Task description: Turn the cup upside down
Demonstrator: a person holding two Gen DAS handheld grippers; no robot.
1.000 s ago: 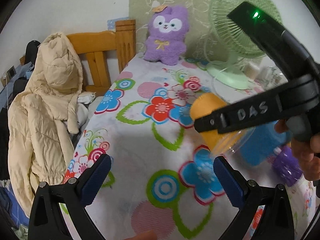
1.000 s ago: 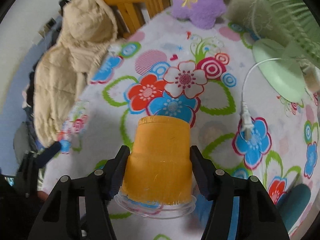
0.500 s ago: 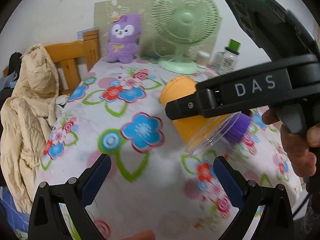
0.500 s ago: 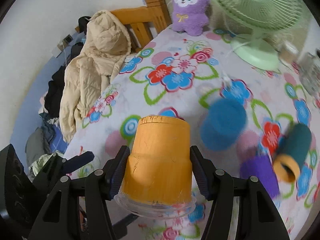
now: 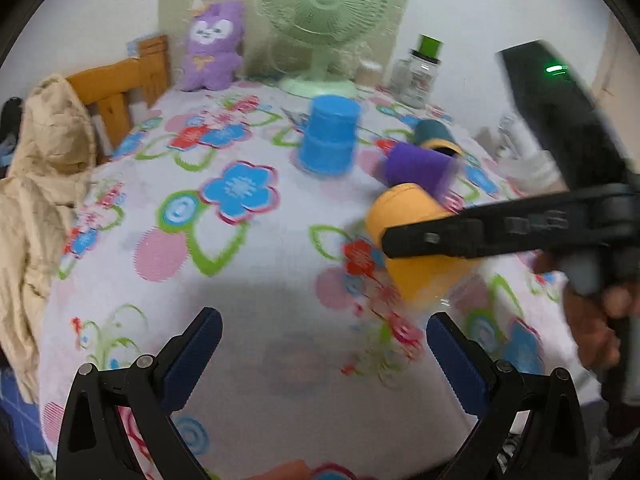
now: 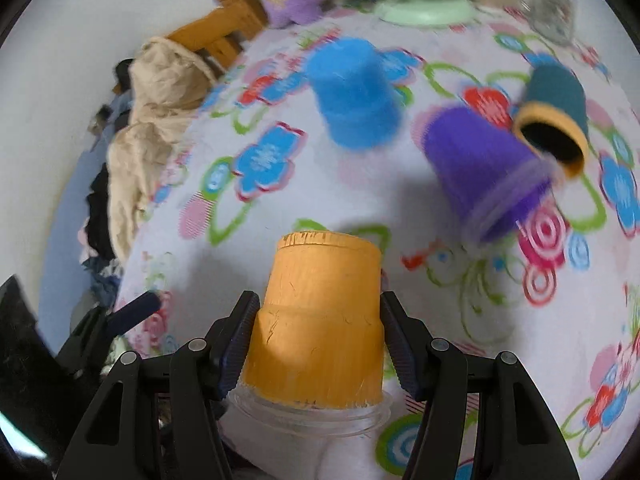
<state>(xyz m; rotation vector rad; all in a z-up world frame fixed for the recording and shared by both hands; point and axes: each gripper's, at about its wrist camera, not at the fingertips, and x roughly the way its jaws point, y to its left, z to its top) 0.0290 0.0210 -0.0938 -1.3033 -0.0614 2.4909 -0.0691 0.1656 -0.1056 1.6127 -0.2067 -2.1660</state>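
My right gripper (image 6: 318, 334) is shut on an orange cup (image 6: 318, 320) with a clear rim. It holds the cup above the floral tablecloth (image 6: 340, 200), base pointing away from the camera. In the left wrist view the orange cup (image 5: 416, 236) hangs tilted in the right gripper (image 5: 472, 236), base up and to the left. My left gripper (image 5: 320, 344) is open and empty over the near part of the table.
A blue cup (image 6: 354, 96) stands upside down mid-table. A purple cup (image 6: 484, 168) and a teal cup with a yellow rim (image 6: 554, 108) lie on their sides. A green fan (image 5: 324, 20), a purple plush (image 5: 214, 44) and a jar (image 5: 420, 68) stand at the back. A beige coat (image 5: 36, 176) hangs over a chair at the left.
My right gripper has swung the orange cup to the right and lower over the table. Both views have shifted, and the blue, purple and teal cups now show clearly.
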